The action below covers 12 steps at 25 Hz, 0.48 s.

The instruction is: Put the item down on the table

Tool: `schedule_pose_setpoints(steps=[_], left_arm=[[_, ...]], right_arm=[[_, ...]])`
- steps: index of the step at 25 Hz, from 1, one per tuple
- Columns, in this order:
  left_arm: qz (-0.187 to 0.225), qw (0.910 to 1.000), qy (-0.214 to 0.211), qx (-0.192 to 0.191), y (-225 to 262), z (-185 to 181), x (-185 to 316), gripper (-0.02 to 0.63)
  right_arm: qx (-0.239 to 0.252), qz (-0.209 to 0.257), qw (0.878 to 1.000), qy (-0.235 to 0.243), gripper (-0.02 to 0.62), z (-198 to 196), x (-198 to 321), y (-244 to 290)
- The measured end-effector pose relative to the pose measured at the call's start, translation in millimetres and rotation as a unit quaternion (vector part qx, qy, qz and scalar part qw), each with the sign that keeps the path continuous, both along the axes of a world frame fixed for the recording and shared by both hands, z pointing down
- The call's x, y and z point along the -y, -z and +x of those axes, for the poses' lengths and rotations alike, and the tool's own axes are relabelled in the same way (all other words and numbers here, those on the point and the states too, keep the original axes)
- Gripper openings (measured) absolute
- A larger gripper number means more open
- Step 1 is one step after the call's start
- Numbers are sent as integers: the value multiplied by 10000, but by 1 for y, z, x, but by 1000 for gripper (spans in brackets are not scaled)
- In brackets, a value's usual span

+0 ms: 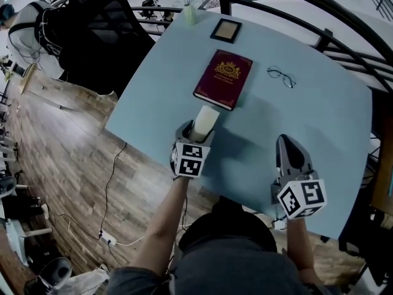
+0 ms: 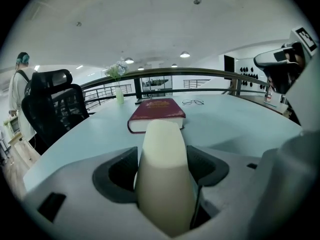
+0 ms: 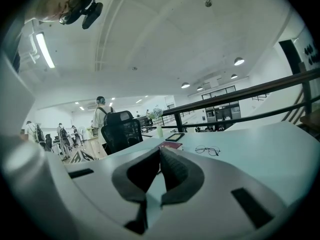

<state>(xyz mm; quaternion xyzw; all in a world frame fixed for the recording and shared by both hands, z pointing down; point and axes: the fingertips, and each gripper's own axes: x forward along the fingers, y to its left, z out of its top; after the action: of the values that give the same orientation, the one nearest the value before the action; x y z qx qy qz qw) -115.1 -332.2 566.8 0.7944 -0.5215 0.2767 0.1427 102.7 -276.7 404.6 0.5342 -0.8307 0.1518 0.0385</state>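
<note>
The left gripper (image 1: 198, 131) has its jaws clamped on the sides of a cream cylinder (image 1: 206, 120). The cylinder's far end juts past the jaws toward the book (image 1: 223, 78). It seems to be clear of the surface (image 1: 319, 121), though contact is hard to judge. On the right, the right gripper (image 1: 288, 150) has its jaws pressed together and empty.

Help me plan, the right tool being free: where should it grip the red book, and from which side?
Probably the right long edge of the red book, coming low from the right. It lies flat and closed, so only thin edges offer a pinch; bare table flanks that side, while the left tool, holding a cream item, crowds the near end. Open the shut right tool first.
</note>
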Motion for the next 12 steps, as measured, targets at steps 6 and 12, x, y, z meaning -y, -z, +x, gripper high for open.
schedule_pose_setpoints(steps=[6, 12], left_arm=[[-178, 9998, 36, 52, -15, -2, 4, 311], [-188, 9998, 23, 71, -28, -5, 7, 311]], right_arm=[[14, -58, 10000, 6, 3, -1, 2, -3], [101, -101, 9999, -24, 3, 1, 5, -4]])
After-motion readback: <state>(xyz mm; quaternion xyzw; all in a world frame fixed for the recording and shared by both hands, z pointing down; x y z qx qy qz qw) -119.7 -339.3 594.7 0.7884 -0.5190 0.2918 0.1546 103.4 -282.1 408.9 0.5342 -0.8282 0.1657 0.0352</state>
